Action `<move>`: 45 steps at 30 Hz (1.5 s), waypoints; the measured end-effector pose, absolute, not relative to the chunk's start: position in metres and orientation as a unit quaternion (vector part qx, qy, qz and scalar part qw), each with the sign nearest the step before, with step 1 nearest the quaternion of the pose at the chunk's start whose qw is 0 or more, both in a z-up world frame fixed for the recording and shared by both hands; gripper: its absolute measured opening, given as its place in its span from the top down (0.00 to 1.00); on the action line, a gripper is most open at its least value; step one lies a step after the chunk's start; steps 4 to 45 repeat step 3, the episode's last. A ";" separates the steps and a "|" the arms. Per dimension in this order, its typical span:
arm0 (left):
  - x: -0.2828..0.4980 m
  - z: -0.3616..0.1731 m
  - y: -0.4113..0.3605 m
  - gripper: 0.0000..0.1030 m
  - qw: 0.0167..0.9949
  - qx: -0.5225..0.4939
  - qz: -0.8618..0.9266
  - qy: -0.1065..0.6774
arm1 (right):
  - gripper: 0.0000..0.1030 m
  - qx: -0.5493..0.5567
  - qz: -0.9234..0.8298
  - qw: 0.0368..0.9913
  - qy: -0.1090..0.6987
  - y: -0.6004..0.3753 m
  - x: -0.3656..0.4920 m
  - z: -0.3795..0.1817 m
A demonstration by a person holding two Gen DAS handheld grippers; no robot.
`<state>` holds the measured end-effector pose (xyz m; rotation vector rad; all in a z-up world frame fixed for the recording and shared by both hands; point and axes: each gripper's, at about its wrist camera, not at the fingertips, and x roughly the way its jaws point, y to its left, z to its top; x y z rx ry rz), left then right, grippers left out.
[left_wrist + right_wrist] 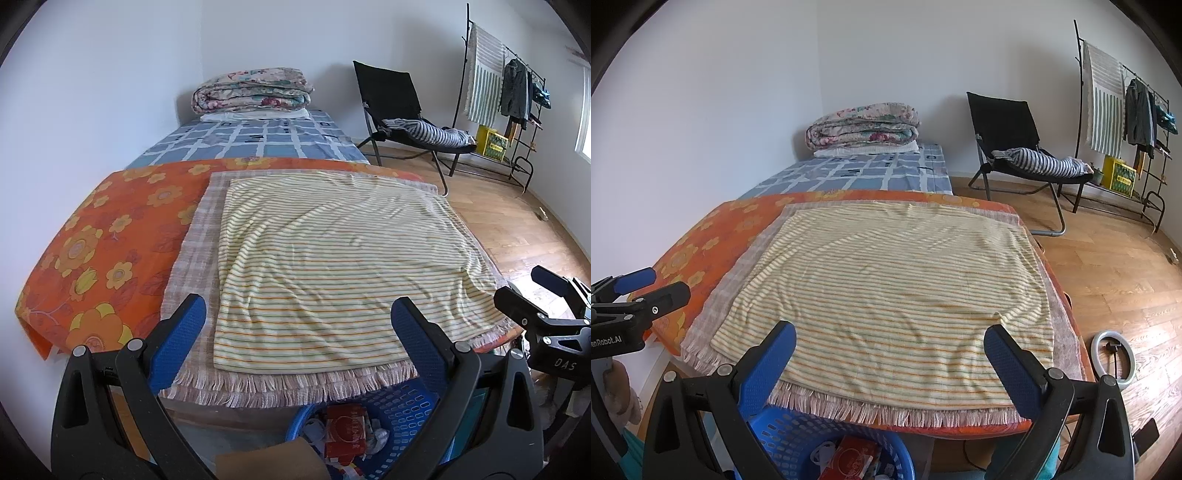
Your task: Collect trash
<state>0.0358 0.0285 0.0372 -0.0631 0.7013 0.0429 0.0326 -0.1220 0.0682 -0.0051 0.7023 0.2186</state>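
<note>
The striped cloth [332,258] fills the middle of both views, spread flat over a fringed cloth on the orange flowered cover [92,240] of the table, and no loose trash shows on it. Beyond it, in the upper middle, the bed [258,140] carries a folded quilt [251,92]; a black chair [395,99] and clothes rack [509,92] stand at upper right.

The relation that matters sits at the bottom edge. The blue basket [402,410] lies below and in front of the table's near edge, under both hand-held grippers, holding a red packet [345,428] and crumpled white scraps [378,437]. In the left wrist view it is at bottom centre-right; in the right wrist view [798,432] it is at bottom left. So it lies between the 2, somewhat nearer the left.

The left hand-held gripper [299,321] has its blue pads spread wide and holds nothing. The right hand-held gripper [890,347] is likewise wide apart and empty.

Judging from this, the collecting looks largely done; any further piece would lie outside these views.
</note>
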 end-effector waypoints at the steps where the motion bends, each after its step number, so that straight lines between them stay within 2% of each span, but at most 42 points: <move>1: 0.036 0.036 0.029 0.01 0.938 -0.030 0.021 0.344 | 0.00 -0.002 0.107 0.933 0.344 -0.121 0.033 0.067; 45: 0.036 0.036 0.029 0.01 0.938 -0.029 0.023 0.344 | 0.00 -0.002 0.107 0.932 0.346 -0.122 0.034 0.066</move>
